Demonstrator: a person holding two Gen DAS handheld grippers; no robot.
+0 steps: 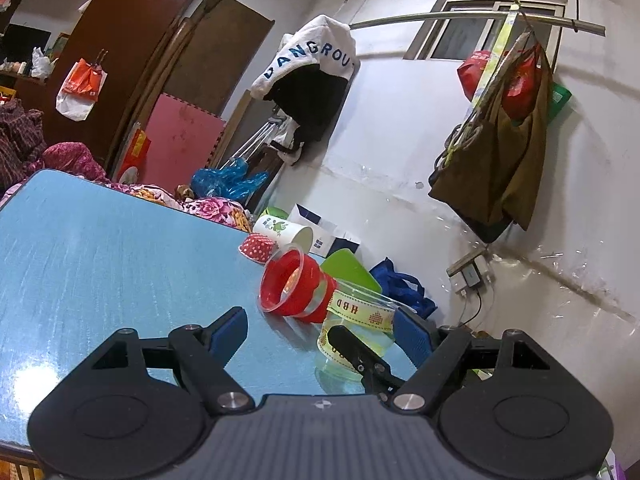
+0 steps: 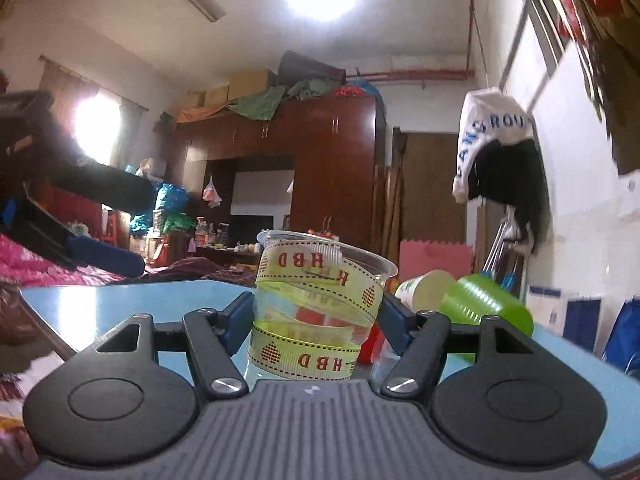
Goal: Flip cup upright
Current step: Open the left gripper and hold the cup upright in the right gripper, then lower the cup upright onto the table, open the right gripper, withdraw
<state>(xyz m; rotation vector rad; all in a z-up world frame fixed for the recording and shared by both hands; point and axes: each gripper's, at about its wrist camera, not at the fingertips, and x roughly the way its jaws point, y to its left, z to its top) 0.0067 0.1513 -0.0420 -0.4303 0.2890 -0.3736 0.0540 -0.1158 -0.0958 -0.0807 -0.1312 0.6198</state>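
Note:
A clear plastic cup wrapped in yellow "HBD" ribbon (image 2: 316, 304) stands upright on the blue table (image 2: 120, 300), mouth up. My right gripper (image 2: 316, 320) is around it with a blue pad on each side, close against its wall. In the left wrist view the same cup (image 1: 356, 328) sits near the table's right edge with a black finger of the right gripper (image 1: 352, 344) in front of it. My left gripper (image 1: 320, 336) is open and empty above the table, just left of the cup.
A red cup (image 1: 296, 284) lies on its side beside the clear cup. A red dotted cup (image 1: 258, 246), a white printed paper cup (image 1: 286, 232) and a green cup (image 2: 484, 308) also lie on the table. The table edge and wall are at the right.

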